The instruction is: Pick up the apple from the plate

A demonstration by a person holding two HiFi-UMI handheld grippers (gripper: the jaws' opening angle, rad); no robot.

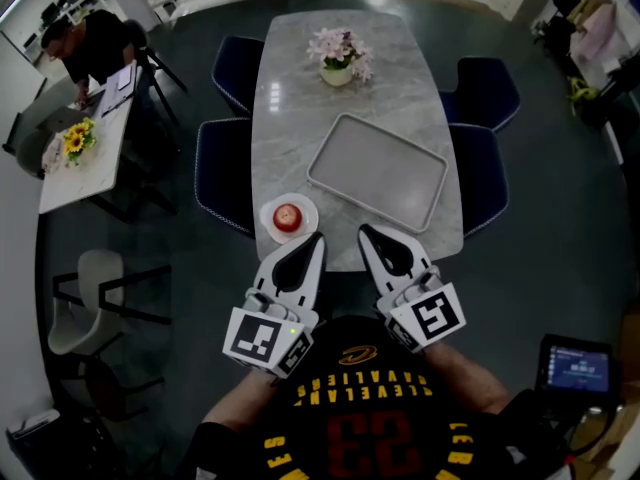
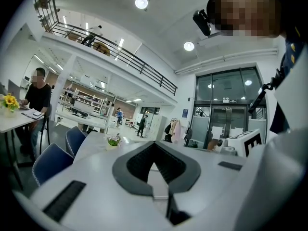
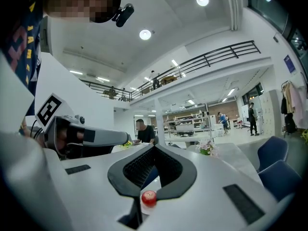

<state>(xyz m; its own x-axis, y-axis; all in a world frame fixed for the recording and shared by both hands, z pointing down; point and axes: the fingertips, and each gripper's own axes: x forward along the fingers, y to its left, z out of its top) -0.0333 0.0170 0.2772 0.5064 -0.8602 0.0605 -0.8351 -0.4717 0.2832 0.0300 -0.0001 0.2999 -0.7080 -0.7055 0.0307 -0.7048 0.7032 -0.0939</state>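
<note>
**Clerk:** Item one, the task's thing. Location?

**Keeper:** Apple [image 1: 287,216], red, one. It sits on the small white plate [image 1: 305,205] at the near left corner of the marble table [image 1: 300,88]. It also shows low in the right gripper view, on the table beyond that gripper's jaws, not between them.

**Clerk:** Item two, the tools. Condition?

**Keeper:** Left gripper [image 1: 316,238]: jaws together, nothing in them, tips just short of the table edge and near the plate. Right gripper [image 1: 365,230]: jaws likewise closed on nothing, tips at the near edge, beside the left one. Both are held level and close to the person's body.

**Clerk:** Other stock on the table?

**Keeper:** One grey tray [image 1: 380,168], bare, mid-table. One vase of flowers [image 1: 338,68], far end.

**Clerk:** Standing of the task?

**Keeper:** Judged from how things lie, the apple is on its plate and neither gripper touches it, so no lift is in hand. This fits grippers coming in toward the apple, or equally grippers drawn back after it was set down again. Which one, I cannot tell.
</note>
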